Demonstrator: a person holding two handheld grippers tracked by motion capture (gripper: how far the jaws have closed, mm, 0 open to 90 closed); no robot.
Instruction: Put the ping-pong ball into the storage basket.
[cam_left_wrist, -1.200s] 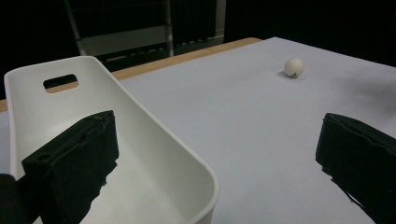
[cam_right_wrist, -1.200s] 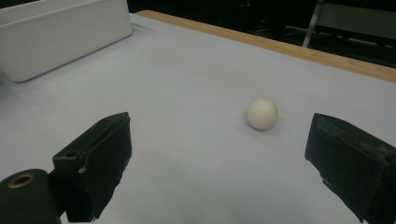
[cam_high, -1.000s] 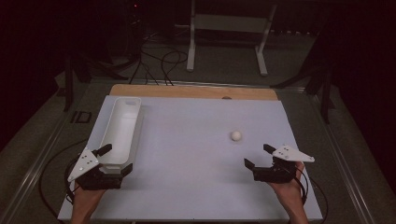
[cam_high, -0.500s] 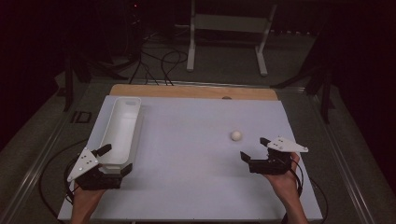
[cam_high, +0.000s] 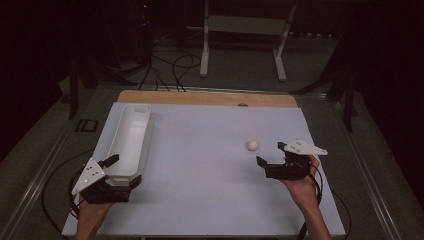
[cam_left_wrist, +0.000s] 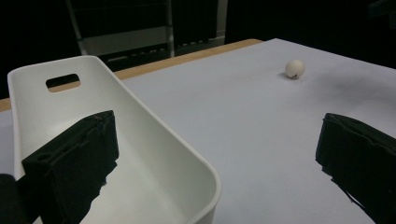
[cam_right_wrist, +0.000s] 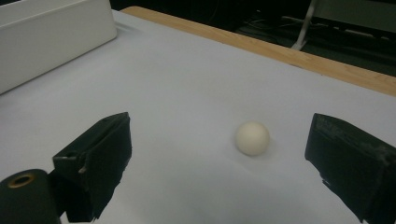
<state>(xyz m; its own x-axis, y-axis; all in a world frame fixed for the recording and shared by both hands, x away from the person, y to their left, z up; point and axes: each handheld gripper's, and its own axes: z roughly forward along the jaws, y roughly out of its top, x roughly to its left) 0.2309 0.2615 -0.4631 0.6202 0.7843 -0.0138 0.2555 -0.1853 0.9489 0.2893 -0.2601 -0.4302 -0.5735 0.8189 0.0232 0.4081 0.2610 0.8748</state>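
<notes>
A small white ball (cam_high: 252, 145) rests on the white table top (cam_high: 210, 165), right of the middle. My right gripper (cam_high: 270, 154) hovers just behind and to the right of it, open and holding nothing. In the right gripper view the ball (cam_right_wrist: 252, 138) lies a little ahead, between the lines of the two jaws. A long white tray (cam_high: 131, 135) lies along the left side. My left gripper (cam_high: 122, 172) is open at the tray's near end. In the left gripper view one jaw sits inside the tray (cam_left_wrist: 154, 154) and the other over the table.
A wooden strip (cam_high: 200, 97) runs along the far edge of the table. Beyond it are a white metal stand (cam_high: 242, 45) and cables on the dark floor. The tray holds nothing that I can see. The ball (cam_left_wrist: 295, 68) lies far off in the left gripper view.
My right gripper has moved left and forward, closer to the ball. The left gripper, the tray and the ball have stayed put.
</notes>
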